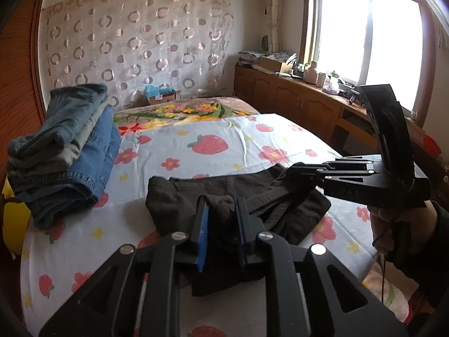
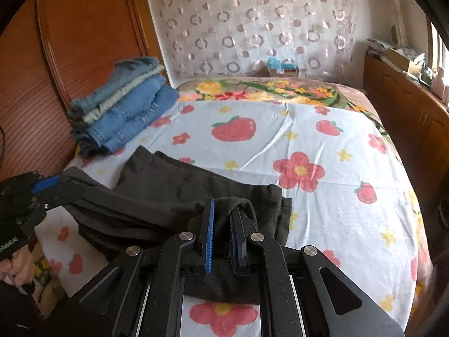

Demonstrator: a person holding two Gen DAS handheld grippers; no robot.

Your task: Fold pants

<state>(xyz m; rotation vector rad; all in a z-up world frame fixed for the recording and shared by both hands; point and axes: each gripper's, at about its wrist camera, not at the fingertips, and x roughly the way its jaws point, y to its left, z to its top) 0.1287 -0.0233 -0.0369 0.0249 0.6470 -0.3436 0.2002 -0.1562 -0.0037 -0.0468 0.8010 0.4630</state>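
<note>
Nearest the lens in the left wrist view, the left gripper (image 1: 220,224) has its blue-padded jaws drawn in narrow on a bunched edge of the dark pants (image 1: 280,210), the cloth rising between the pads. The right wrist view shows the same on the other side: the right gripper (image 2: 223,230) is pinched on a raised hump of the pants (image 2: 196,185), fabric draped over one finger.

Outward from the two grips, the pants lie partly folded on the strawberry-print bed sheet (image 2: 322,129) at the near side of the bed. The held edge runs sideways from one gripper to the other, so the garment's long axis lies across the grippers, left to right, and the rest of the cloth spreads flat ahead of both, toward the middle of the bed. Each gripper holds its own end; neither looks clearly nearer to the free part. Any coming fold, I judge, would carry this lifted edge forward over the flat part, both ends kept level so the crease stays straight.

Further off, on the left near the wooden headboard (image 2: 70,56), sits a stack of folded jeans (image 2: 123,106), well apart from the pants. Beyond that is a floral blanket (image 2: 266,90).
</note>
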